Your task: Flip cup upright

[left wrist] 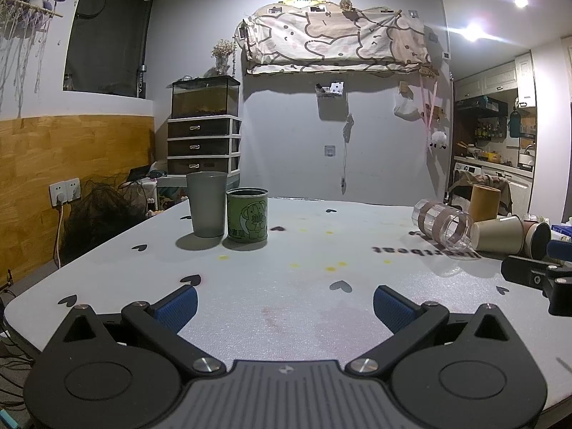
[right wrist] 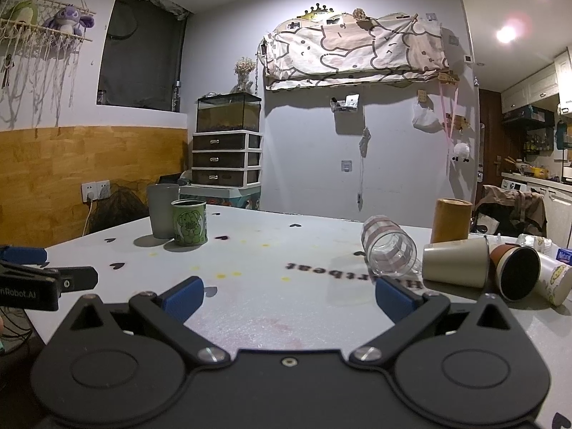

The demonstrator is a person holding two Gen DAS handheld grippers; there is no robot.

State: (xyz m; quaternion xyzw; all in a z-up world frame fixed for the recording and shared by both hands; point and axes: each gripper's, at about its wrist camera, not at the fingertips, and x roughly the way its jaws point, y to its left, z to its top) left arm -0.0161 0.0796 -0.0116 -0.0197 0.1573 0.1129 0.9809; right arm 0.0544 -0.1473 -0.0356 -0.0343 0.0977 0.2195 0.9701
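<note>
A clear cup with brown bands (right wrist: 389,248) lies on its side on the grey table (right wrist: 286,236), mouth toward me; it also shows in the left wrist view (left wrist: 442,221). Beside it lie a beige cup (right wrist: 455,261), a brown cup with a dark inside (right wrist: 516,271) and a white paper cup (right wrist: 554,279). My right gripper (right wrist: 289,295) is open and empty, low over the table, the clear cup just beyond its right finger. My left gripper (left wrist: 285,304) is open and empty over the table's front, far left of the lying cups.
A grey cup (left wrist: 206,203) and a green tin (left wrist: 247,220) stand upright at the far left. A tan cylinder (right wrist: 451,220) stands behind the lying cups. The other gripper's side shows at each view's edge (left wrist: 536,279) (right wrist: 39,279). Drawers stand beyond the table.
</note>
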